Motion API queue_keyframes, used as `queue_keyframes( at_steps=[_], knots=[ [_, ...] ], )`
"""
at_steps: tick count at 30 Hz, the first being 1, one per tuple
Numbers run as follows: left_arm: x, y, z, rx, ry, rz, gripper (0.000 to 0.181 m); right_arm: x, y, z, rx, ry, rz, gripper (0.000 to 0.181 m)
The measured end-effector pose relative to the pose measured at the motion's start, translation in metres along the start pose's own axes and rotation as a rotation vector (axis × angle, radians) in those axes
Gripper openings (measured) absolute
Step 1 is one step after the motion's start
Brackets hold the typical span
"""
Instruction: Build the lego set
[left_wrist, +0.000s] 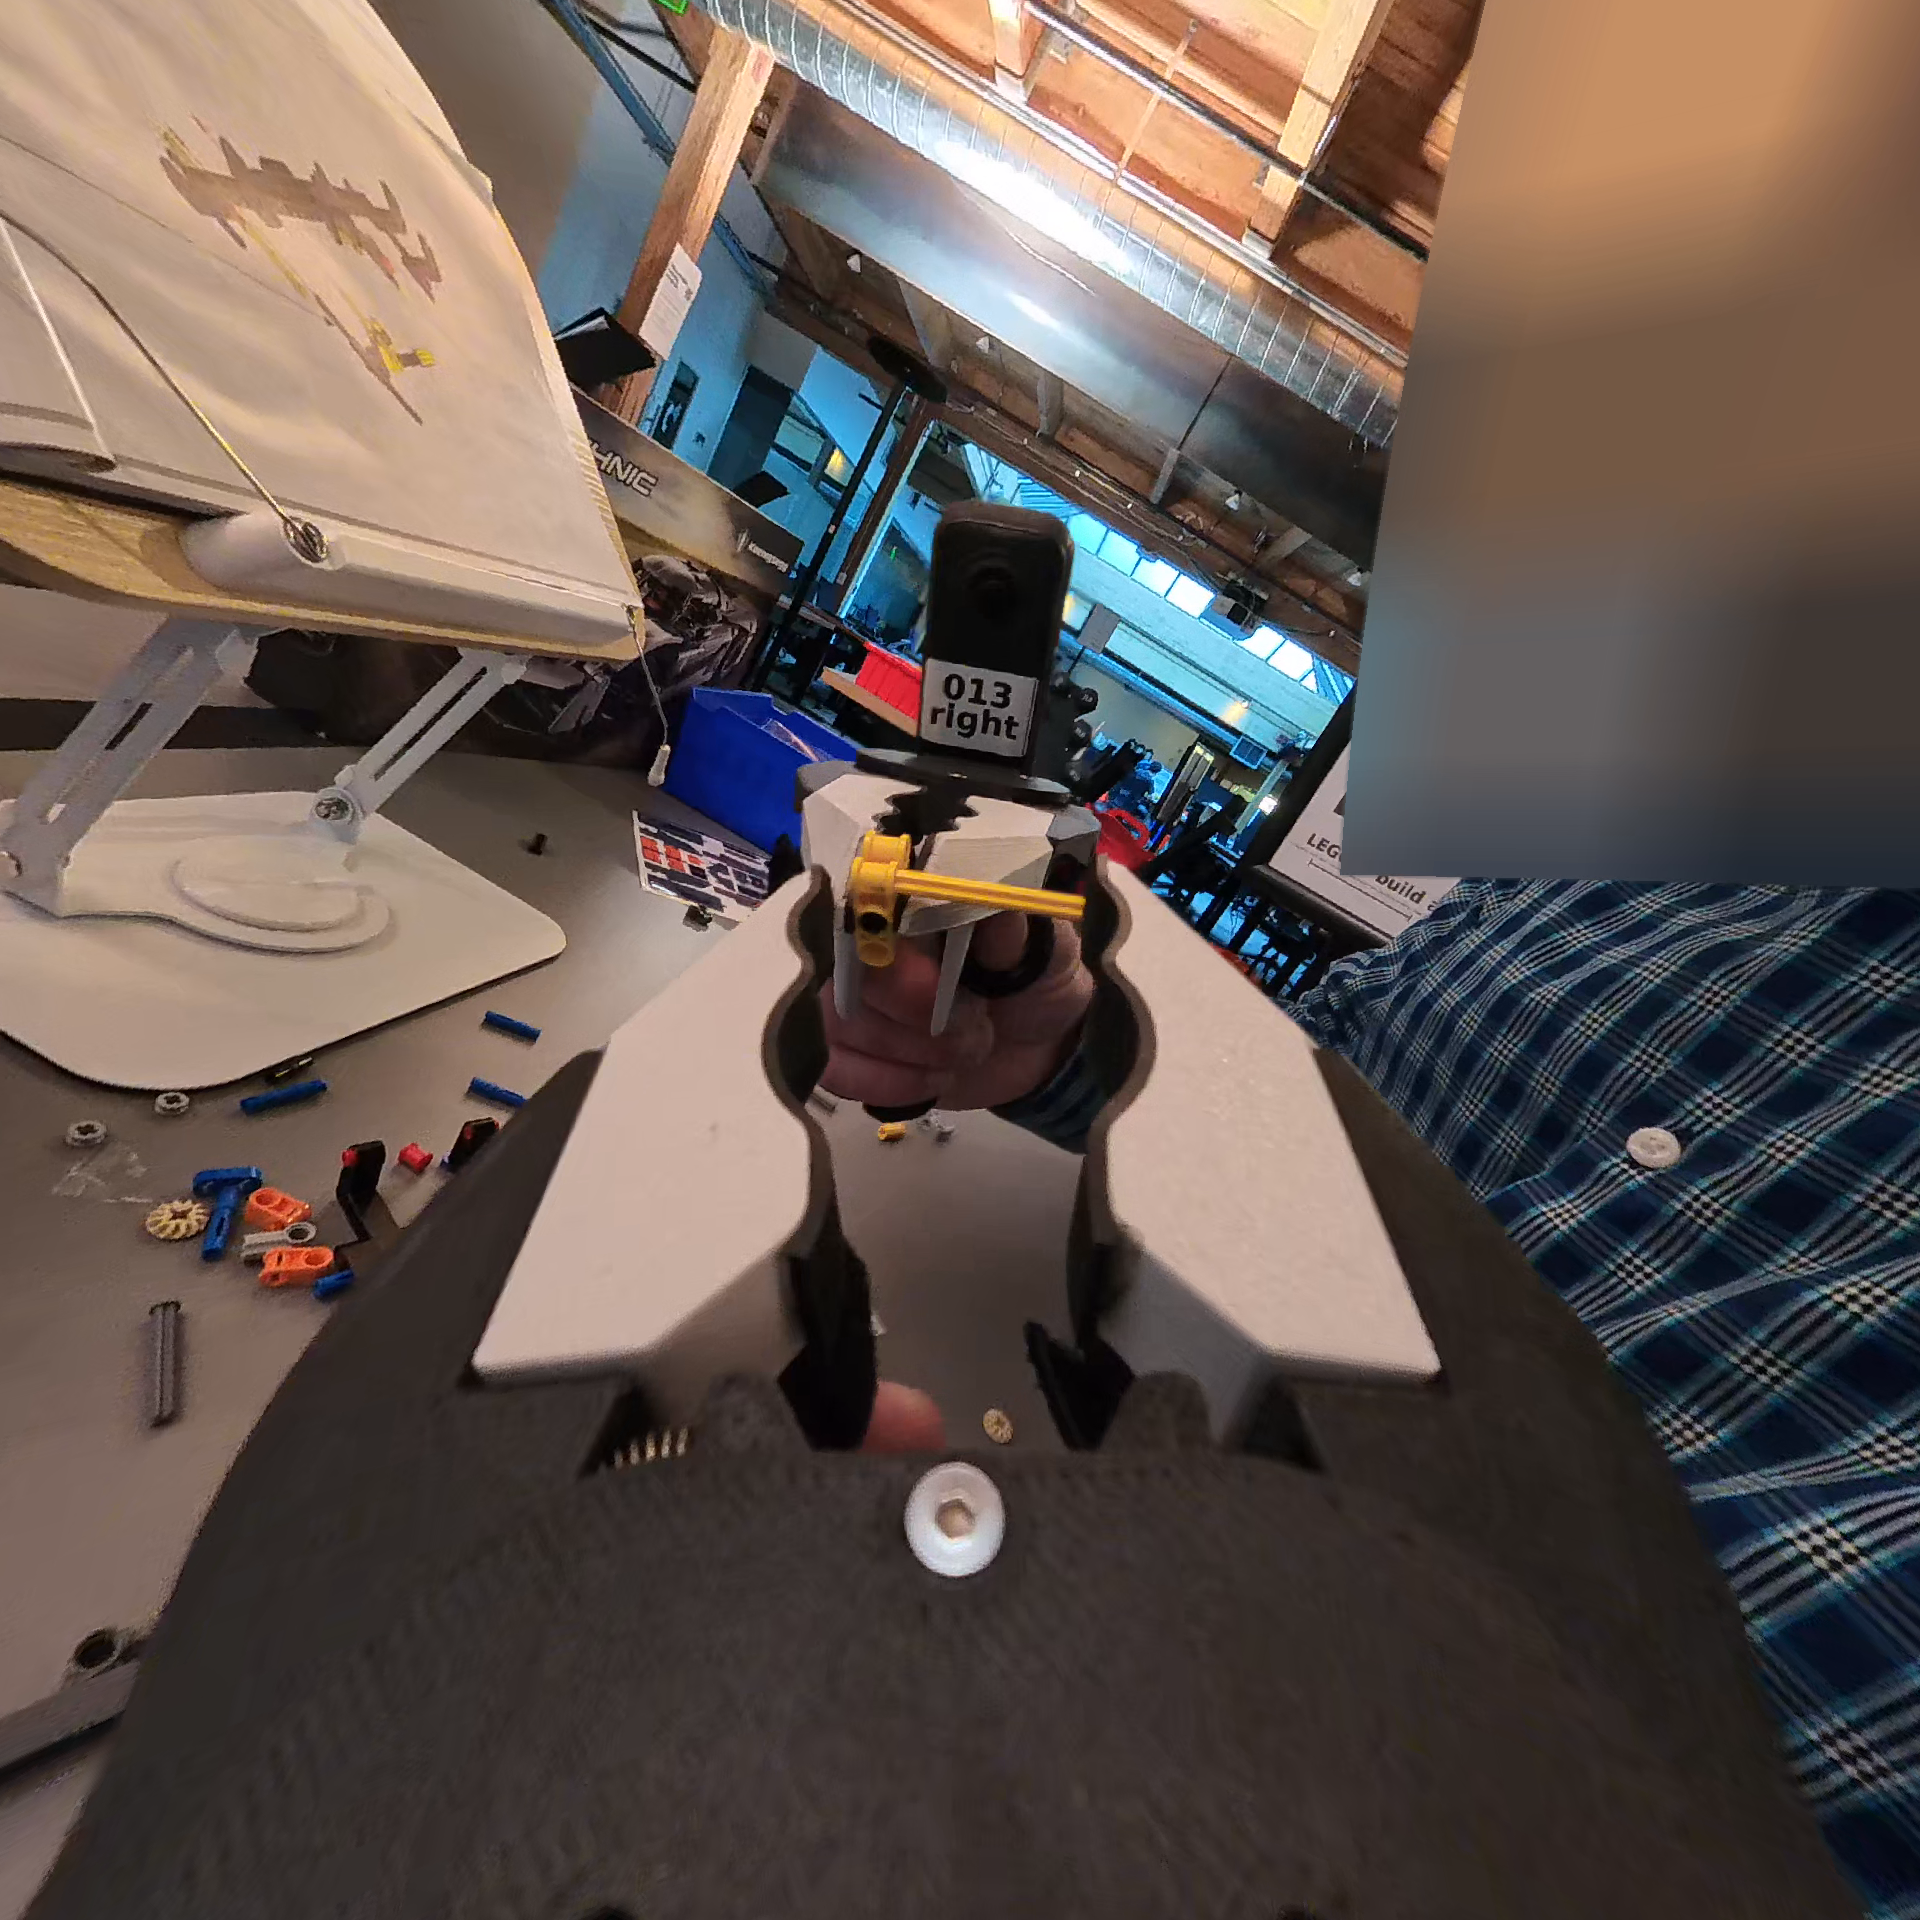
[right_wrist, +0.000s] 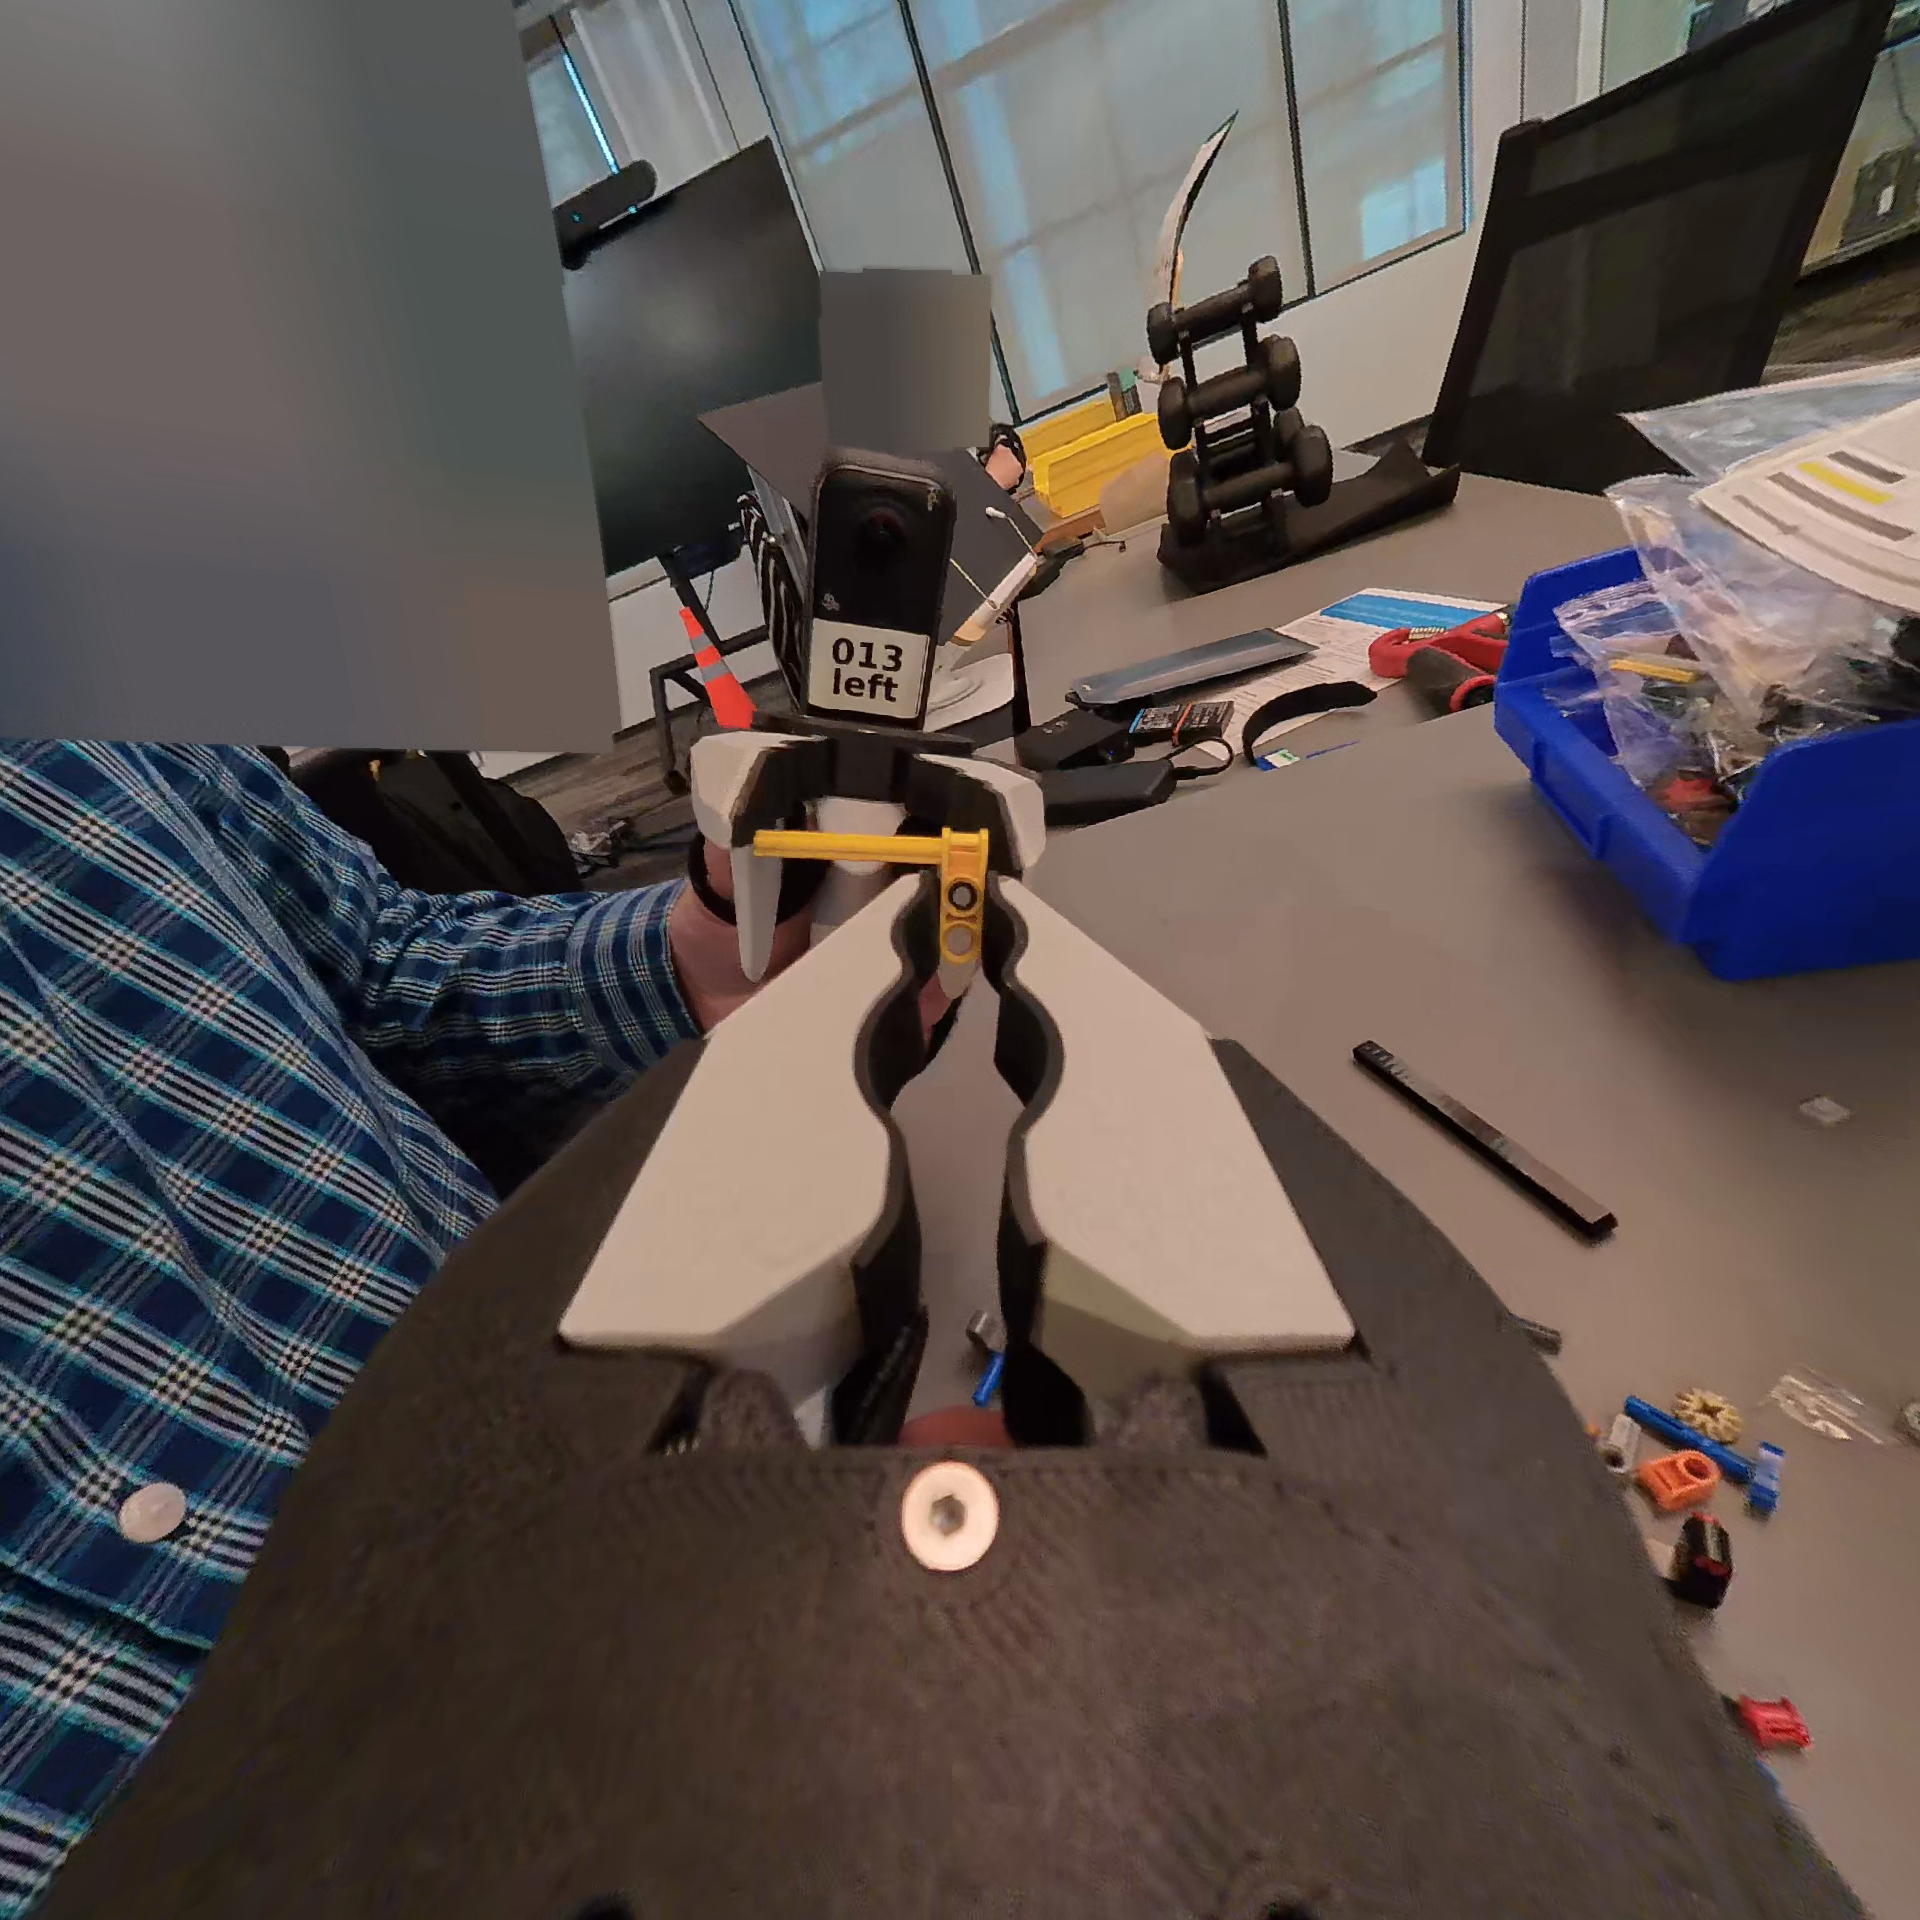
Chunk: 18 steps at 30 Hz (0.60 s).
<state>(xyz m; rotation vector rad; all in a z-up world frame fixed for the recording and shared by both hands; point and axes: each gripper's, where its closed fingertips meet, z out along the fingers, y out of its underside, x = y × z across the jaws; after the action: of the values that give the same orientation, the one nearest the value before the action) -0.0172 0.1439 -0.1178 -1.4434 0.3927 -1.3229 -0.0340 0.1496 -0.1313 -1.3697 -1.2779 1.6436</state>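
left gripper (left_wrist: 961, 914) clamps yellow axle (left_wrist: 987, 891) | right gripper (right_wrist: 961, 914) clamps yellow connector (right_wrist: 961, 894) | blue bin (right_wrist: 1621, 800): bagged parts (right_wrist: 1745, 665)

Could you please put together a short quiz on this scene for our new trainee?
1. True or false: the right gripper is shut on the yellow connector.
2. What colour is the bin of bagged parts on the table? A green, B blue, C white.
3. Fill in: the yellow axle sticking out of the connector runs across the gap between the ___ gripper's fingers.

Key: 1 true; 2 B; 3 left, as the left gripper shows in its own view.
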Motion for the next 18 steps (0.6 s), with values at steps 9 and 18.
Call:
queue_keyframes(
  at_steps=[9, 18],
  knots=[
    [0.005, -0.006, -0.001, 0.02, 0.021, 0.039, 0.045, -0.004, -0.006, 0.002, 0.016, 0.02, -0.014, 0.005],
    [0.029, -0.021, -0.006, 0.128, 0.217, -0.007, 0.012, -0.016, -0.002, 0.012, -0.038, 0.045, -0.117, 0.006]
  ],
)
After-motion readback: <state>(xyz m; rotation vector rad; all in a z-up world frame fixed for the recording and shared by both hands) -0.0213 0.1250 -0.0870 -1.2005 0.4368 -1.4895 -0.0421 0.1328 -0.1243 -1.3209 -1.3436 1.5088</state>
